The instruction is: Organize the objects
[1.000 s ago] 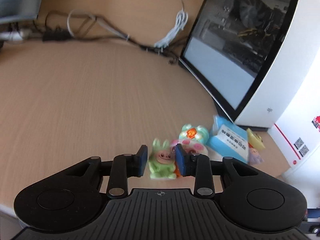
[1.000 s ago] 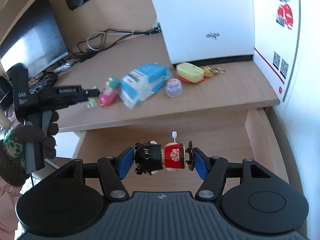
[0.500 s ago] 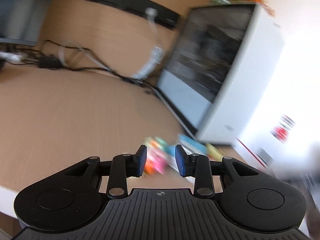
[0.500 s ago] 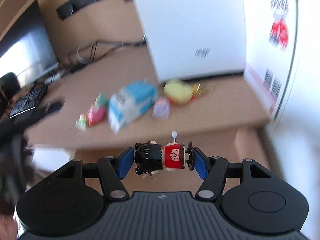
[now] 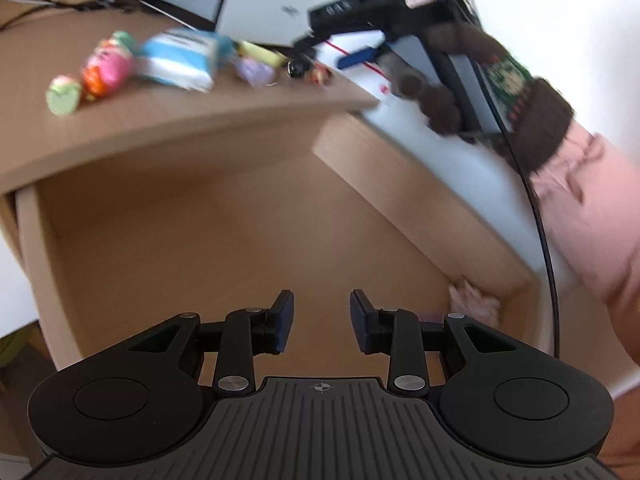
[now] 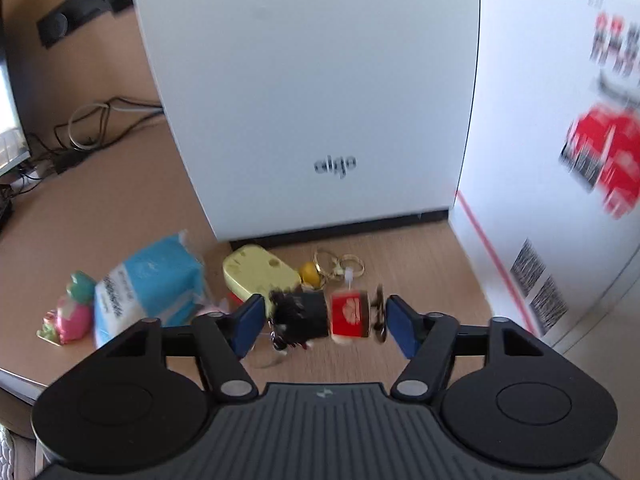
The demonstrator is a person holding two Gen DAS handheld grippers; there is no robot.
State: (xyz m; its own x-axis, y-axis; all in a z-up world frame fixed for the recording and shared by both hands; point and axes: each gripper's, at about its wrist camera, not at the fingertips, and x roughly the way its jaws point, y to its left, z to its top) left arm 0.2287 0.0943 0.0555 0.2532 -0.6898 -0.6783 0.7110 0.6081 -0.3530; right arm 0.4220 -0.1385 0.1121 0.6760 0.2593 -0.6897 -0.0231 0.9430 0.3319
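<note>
Small doll figurine (image 6: 326, 316) w/ black hair and red body lies sideways between the blue pads of the right gripper (image 6: 325, 322). Jaws sit close at both ends of it, but the frame is blurred there, so cannot tell if they pinch it or have let go. It is over the near right part of the desk (image 6: 432, 264), just in front of the white aigo PC case (image 6: 312, 92).

Just beyond the doll: yellow pouch (image 6: 260, 272) w/ a keyring cluster (image 6: 340, 264) to its right. Left of the pouch is a blue tissue pack (image 6: 148, 284), then a pink-green toy (image 6: 74, 312) at far left. Cables (image 6: 88, 128) trail further back on the desk. White box w/ red print and QR codes (image 6: 560, 160) stands at right.

Left gripper (image 5: 322, 320): jaws spread, nothing between them, above an open wooden drawer (image 5: 200, 240). A pale pink item (image 5: 476, 300) lies in the drawer's near right corner; too blurred to ID. In the left wrist view the desk edge is beyond the drawer, w/ a green toy (image 5: 63, 94) at the left end of the row of items, and the person's brown-gloved hand (image 5: 440, 92) gripping the other tool at upper right.
</note>
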